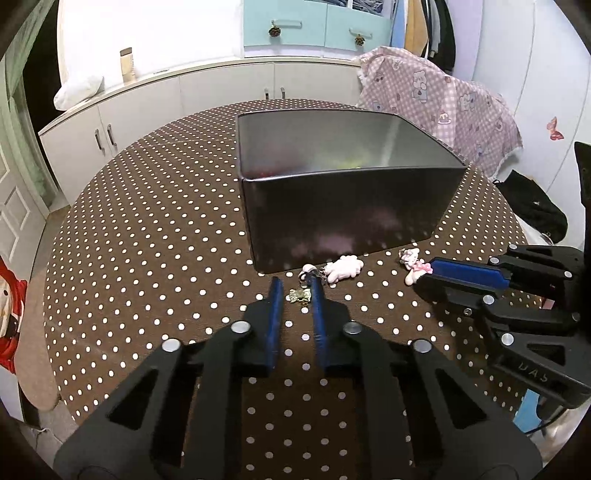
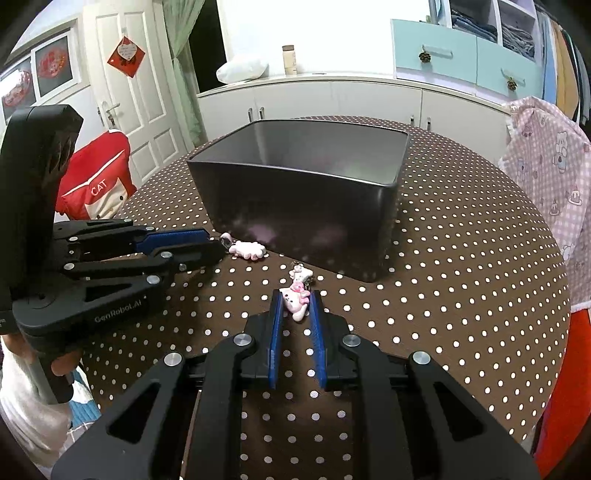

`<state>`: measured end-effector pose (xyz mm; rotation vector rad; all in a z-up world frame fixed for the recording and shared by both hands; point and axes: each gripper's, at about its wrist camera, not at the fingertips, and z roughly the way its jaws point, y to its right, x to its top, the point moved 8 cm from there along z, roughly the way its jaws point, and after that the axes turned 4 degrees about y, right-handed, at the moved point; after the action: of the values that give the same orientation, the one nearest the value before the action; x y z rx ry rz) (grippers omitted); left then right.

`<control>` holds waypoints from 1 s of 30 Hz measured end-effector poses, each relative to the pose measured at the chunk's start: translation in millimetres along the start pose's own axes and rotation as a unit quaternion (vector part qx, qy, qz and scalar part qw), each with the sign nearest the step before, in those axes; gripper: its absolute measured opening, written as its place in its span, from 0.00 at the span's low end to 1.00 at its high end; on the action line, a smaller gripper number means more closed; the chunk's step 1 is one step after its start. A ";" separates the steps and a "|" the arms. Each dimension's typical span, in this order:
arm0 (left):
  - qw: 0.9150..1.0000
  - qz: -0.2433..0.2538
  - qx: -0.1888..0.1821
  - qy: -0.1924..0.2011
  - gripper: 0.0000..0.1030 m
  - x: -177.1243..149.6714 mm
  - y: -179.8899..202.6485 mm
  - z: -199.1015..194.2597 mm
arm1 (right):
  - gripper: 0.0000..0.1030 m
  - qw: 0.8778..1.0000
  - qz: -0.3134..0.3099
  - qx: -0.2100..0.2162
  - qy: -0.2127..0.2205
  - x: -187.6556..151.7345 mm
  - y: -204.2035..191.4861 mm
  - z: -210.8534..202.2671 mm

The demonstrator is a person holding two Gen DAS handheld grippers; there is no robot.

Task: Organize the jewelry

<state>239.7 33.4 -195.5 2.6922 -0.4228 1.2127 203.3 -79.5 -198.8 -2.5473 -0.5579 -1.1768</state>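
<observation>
1. Two grippers are working low over a round table (image 1: 147, 229) draped in a brown cloth with white dots.
2. At lower centre of the left wrist view, the left gripper (image 1: 297, 295) is holding its blue fingers (image 1: 275, 314) spread, a small brassy charm (image 1: 300, 295) lying on the cloth between the tips.
3. Just right of it, a pale pink plush-like charm (image 1: 345, 268) with a metal clasp is lying against the foot of a dark metal box (image 1: 343, 214), which is sitting open at frame centre.
4. Further right, a white-and-pink figurine charm (image 1: 413, 264) is lying at the tips of the right gripper (image 2: 297, 304); in the right wrist view its fingers are standing apart on either side of the figurine, not pressing it.
5. White cabinets (image 1: 221, 88) are running along the upper frame, turquoise drawers (image 1: 317, 26) above them, and a pink checked cloth (image 1: 436, 107) is hanging at upper right.
</observation>
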 end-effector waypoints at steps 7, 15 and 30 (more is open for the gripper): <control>1.000 -0.004 0.001 0.007 0.12 -3.7 -2.9 -3.6 | 0.13 1.000 0.000 0.000 0.000 1.6 -1.8 -0.9; 1.000 -0.011 0.004 0.012 0.12 -5.7 -4.4 -10.6 | 0.13 1.000 -0.005 0.002 0.015 8.7 -2.7 -11.8; 0.999 -0.001 0.000 0.046 0.12 20.3 5.2 -29.2 | 0.13 0.998 -0.022 -0.007 0.052 33.2 1.6 -32.1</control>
<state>230.2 32.2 -160.8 2.6230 -0.4085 1.3302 202.4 -86.4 -153.1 -2.4796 -0.5860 -1.3238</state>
